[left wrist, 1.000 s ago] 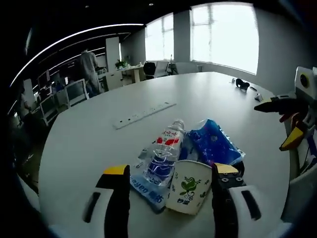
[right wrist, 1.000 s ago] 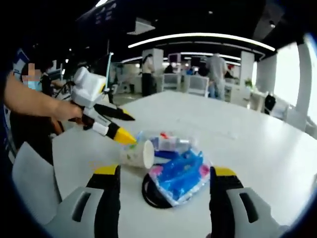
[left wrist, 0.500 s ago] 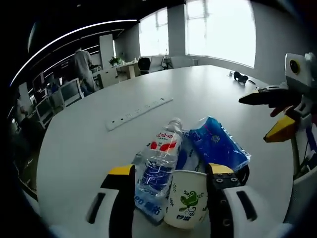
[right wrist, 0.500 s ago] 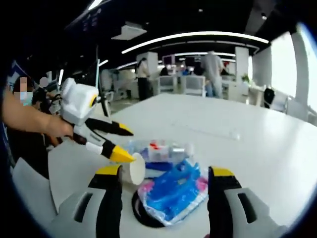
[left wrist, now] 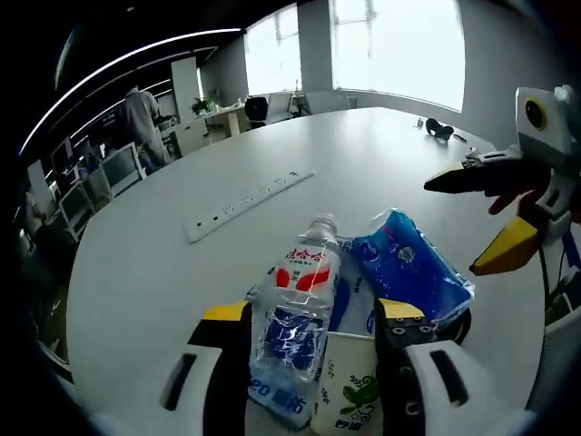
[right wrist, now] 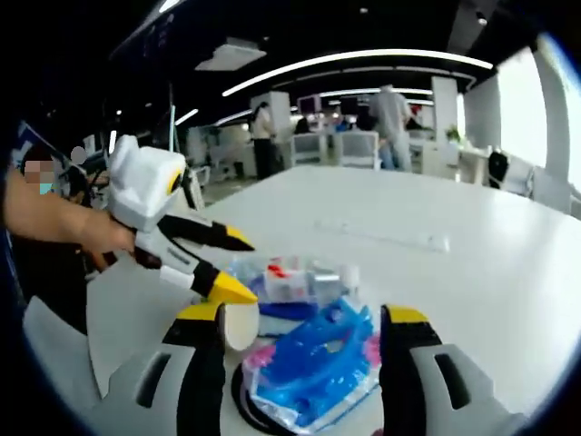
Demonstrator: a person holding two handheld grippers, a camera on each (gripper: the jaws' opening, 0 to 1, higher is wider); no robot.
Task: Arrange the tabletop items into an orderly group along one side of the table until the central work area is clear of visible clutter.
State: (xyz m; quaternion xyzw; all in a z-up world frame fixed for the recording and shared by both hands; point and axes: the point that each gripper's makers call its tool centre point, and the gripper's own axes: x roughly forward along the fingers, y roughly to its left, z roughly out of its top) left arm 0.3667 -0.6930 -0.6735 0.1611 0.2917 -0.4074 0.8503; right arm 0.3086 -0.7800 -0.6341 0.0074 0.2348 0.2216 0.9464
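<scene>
On the round white table [left wrist: 145, 245], a cluster of items is seen. In the left gripper view, the left gripper [left wrist: 309, 318] is spread wide, its yellow-tipped jaws flanking a white paper cup with a green leaf print [left wrist: 349, 395] and the base of a clear plastic water bottle with a red-and-blue label [left wrist: 298, 304] lying on its side. A blue crinkled plastic packet [left wrist: 410, 272] lies at 2 o'clock of the bottle, a long white power strip [left wrist: 245, 202] at 11 o'clock. In the right gripper view, the right gripper [right wrist: 304, 320] is released, held above the packet [right wrist: 313, 368].
</scene>
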